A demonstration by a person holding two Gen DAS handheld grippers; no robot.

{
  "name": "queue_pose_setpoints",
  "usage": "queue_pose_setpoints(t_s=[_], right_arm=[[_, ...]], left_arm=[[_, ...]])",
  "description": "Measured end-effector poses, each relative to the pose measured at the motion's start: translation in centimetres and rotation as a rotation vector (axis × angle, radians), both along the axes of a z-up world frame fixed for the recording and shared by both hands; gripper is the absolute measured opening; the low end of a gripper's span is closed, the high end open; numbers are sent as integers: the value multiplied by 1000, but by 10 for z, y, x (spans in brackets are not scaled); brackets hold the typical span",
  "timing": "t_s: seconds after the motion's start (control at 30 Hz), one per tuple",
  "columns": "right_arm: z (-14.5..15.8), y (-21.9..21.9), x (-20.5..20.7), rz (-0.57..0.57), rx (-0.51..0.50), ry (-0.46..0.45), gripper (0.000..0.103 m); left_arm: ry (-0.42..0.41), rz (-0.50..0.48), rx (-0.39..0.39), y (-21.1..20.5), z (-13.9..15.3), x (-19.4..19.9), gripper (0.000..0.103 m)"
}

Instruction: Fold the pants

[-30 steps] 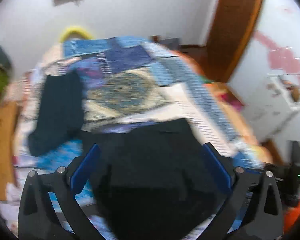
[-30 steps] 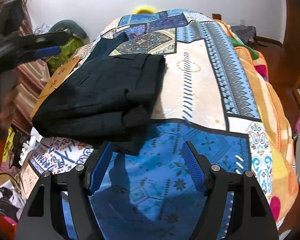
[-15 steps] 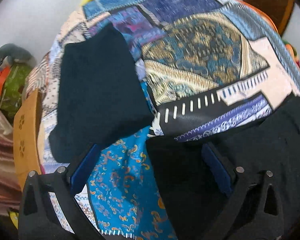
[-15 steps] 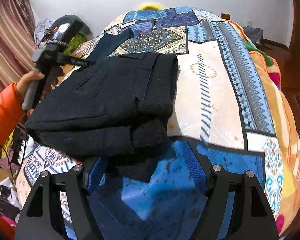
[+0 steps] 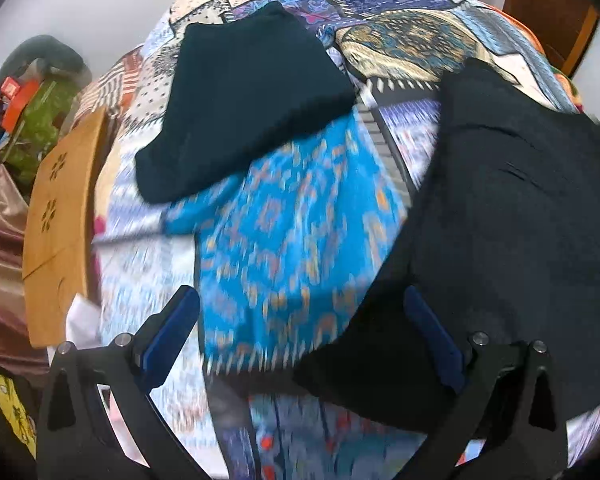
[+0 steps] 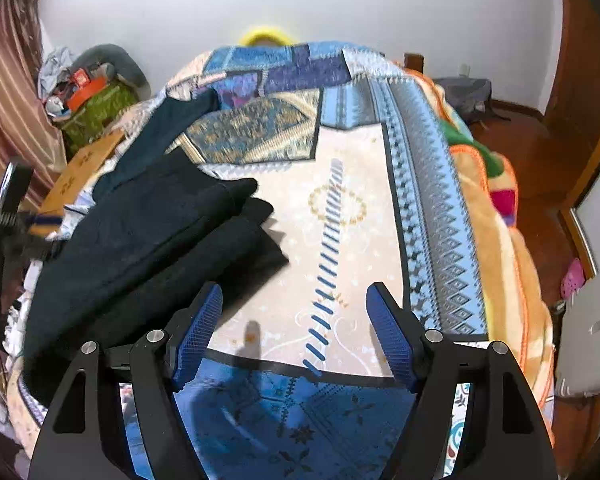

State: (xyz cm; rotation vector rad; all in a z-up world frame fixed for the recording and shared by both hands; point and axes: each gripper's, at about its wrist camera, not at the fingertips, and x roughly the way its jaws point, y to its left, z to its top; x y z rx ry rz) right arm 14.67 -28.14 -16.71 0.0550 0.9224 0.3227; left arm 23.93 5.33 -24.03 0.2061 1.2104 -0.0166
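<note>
Nearest in the right wrist view, the right tool [image 6: 294, 330] has its two blue-padded jaws spread apart with nothing between them, only the patterned bedspread [image 6: 364, 208] beneath; nearest in the left wrist view, the left tool [image 5: 300, 338] likewise stands wide and empty, one pad over blue-patterned cover and the other pad overlapping the edge of the dark cloth, though whether it touches I cannot tell.

Just beyond the tools, the black pants [image 6: 148, 248] lie on the bed as a stacked bundle of several layers, toward the side near the wooden board [image 5: 60, 216]; the layers at the far end sit slightly staggered rather than flush.

Farther up the bed, a second dark garment [image 5: 244, 116], looking dark blue or teal, lies as a smaller flat piece, apart from the pants with bedspread showing between them.

Judging by this, the folding looks largely done; what may remain is squaring the uneven edges or shifting the bundle.

Count: two tools, one pair of black pants, one other dark garment, one bed; at the far wall, a cluttered green bag [image 6: 96, 110].
</note>
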Motion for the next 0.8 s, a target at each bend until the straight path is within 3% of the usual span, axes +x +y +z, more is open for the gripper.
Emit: queue_pose_setpoints(t_s=[0.17, 0.3, 0.5, 0.6, 0.67, 0.8], right_arm=[[21, 14, -17, 40, 45, -44, 71], [28, 34, -24, 98, 90, -55, 71], [-4, 58, -27, 145, 66, 4, 69], [-20, 50, -23, 114, 27, 16, 69], [-19, 43, -20, 112, 31, 27, 70], [2, 40, -11, 91, -28, -30, 65]], left_arm=[[-20, 17, -58, -3, 7, -50, 103], [-65, 47, -71, -6, 10, -67, 103], [-103, 72, -77, -3, 10, -76, 103], [-64, 79, -111, 4, 12, -74, 103], [-41, 57, -113, 6, 21, -69, 103], [-121, 26, -100, 3, 55, -58, 103]])
